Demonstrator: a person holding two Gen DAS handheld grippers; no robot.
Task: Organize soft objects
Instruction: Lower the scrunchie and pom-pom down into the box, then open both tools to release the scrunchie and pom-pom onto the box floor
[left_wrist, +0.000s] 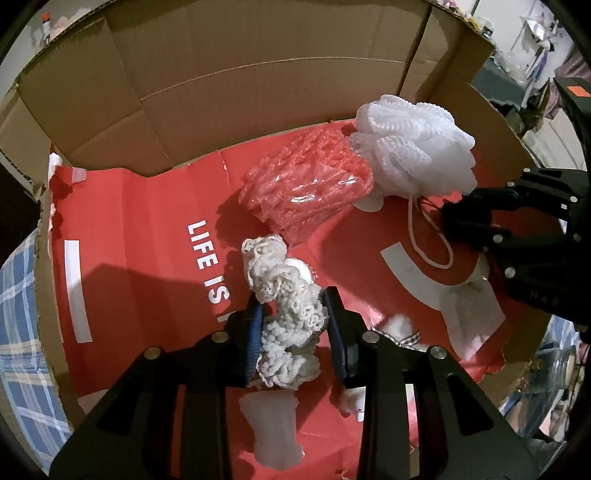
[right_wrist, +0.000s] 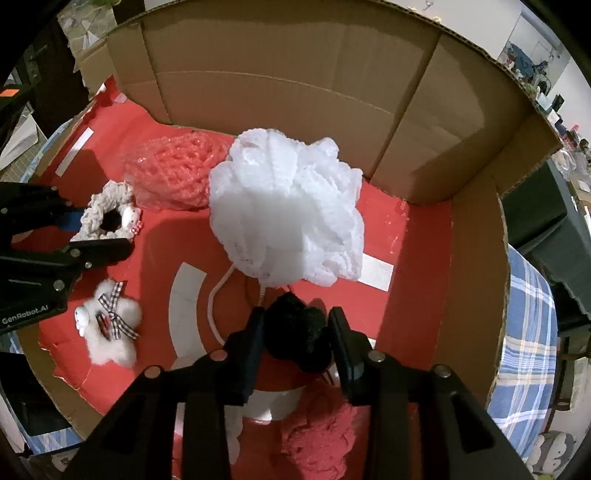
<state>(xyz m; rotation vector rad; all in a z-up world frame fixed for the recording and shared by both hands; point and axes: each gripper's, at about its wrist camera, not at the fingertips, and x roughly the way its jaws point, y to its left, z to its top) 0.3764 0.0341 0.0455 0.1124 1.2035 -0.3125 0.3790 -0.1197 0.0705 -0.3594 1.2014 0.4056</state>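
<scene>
**Supervisor:** Report left gripper status.

**Operator:** My left gripper (left_wrist: 293, 317) is closed onto a cream crocheted scrunchie (left_wrist: 286, 314). Both blue-padded fingers (left_wrist: 255, 332) press its sides, and its upper loop sticks out past the fingertips. In the right wrist view I see the same scrunchie (right_wrist: 105, 218) as a ring, held over the red liner (right_wrist: 155, 243) of the cardboard box (right_wrist: 280, 74).

**Supervisor:** Right gripper?

**Operator:** My right gripper (right_wrist: 297, 332) is partly closed on a black knitted item (right_wrist: 299, 332) sitting between its fingers. Contact on both sides looks likely, but the item's dark colour against the black fingers means I cannot tell for certain.

**Supervisor:** Remaining contents of the box?

**Operator:** A white mesh bath pouf (right_wrist: 288, 210) lies near the back wall, with its cord (right_wrist: 214, 306) trailing toward my right gripper. A red mesh bundle (right_wrist: 173, 170) lies just beside it, touching on the left. A fluffy white plush with a checked ribbon (right_wrist: 110, 325) lies on the liner below my left gripper. A pink knitted piece (right_wrist: 325, 435) lies under my right gripper.
</scene>
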